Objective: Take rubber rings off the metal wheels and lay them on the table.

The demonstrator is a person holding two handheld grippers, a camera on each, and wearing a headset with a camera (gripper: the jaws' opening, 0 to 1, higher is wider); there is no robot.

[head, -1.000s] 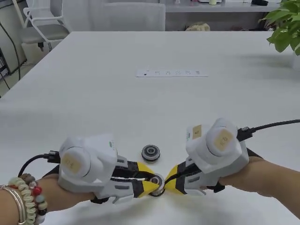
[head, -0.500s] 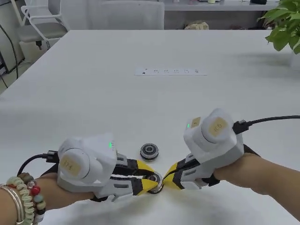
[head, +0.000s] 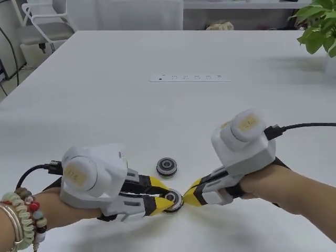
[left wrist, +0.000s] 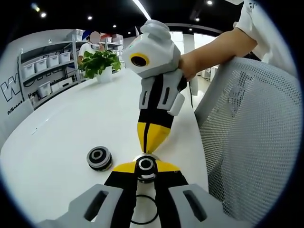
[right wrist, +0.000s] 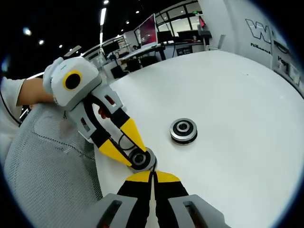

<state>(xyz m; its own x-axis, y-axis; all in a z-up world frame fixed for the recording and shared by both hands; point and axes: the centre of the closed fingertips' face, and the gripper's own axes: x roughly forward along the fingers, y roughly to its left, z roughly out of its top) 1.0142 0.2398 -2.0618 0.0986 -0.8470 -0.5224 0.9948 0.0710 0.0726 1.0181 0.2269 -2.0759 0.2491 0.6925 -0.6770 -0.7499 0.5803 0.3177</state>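
A white worktop [head: 105, 94] fills most of the head view. At lower centre of that view two hand-held grippers meet tip to tip. The left gripper [head: 163, 199], coming in from lower left, has its yellow-tipped jaws clamped on a small metal wheel [head: 172, 200], one jaw on each side. The right gripper [head: 189, 198], coming in from the right, has its jaws drawn together, with the tips touching the wheel's edge. I cannot tell whether they pinch anything.

A second wheel [head: 166, 166] lies flat on the worktop just above the held one, apart from both grippers.

In the left gripper view, a thin black ring [left wrist: 155, 209] lies on the worktop at bottom centre, below the held wheel.

Toward the top of the head view a white power strip [head: 189, 77] lies flat. A plant [head: 315, 26] sits at upper right.
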